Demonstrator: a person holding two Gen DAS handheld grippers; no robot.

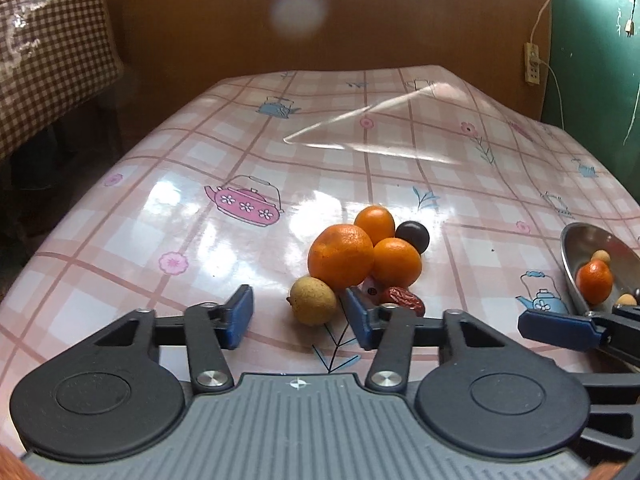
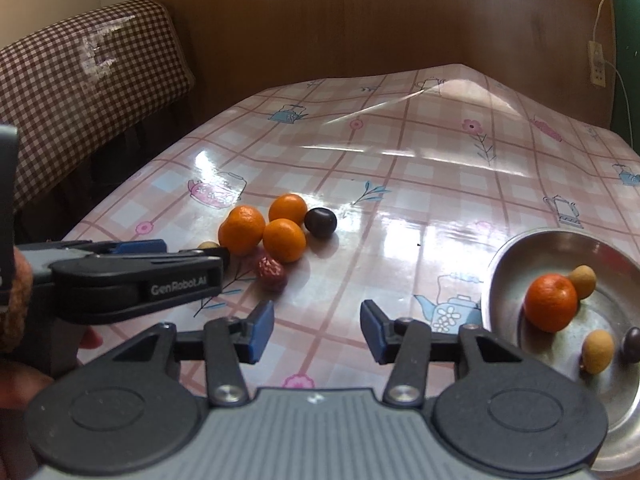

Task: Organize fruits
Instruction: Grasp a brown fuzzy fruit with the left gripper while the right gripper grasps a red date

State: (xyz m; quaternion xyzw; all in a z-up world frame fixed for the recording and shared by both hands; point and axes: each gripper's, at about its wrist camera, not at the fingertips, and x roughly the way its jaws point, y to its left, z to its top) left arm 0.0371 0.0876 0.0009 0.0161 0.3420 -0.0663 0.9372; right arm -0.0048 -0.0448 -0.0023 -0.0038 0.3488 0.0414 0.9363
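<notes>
Three oranges [image 1: 340,258] lie bunched on the pink checked tablecloth with a dark round fruit [image 1: 412,236], a red jujube [image 1: 404,298] and a tan longan [image 1: 312,300]. My left gripper [image 1: 298,314] stands open around the longan: the right pad is close beside it and the left pad is well apart from it. In the right wrist view the left gripper [image 2: 200,250] comes in from the left and half hides the longan [image 2: 208,245]. My right gripper [image 2: 316,332] is open over bare cloth, with nothing between its fingers. A metal bowl [image 2: 504,264] at the right holds an orange [image 2: 551,302], two longans and a dark fruit.
A brown checked seat [image 1: 52,52] stands beyond the table's left edge. A wooden panel [image 1: 360,20] rises behind the table. A wall socket [image 1: 531,64] with a white cable hangs at the far right by a green wall. Part of a hand [image 2: 16,380] shows at the lower left.
</notes>
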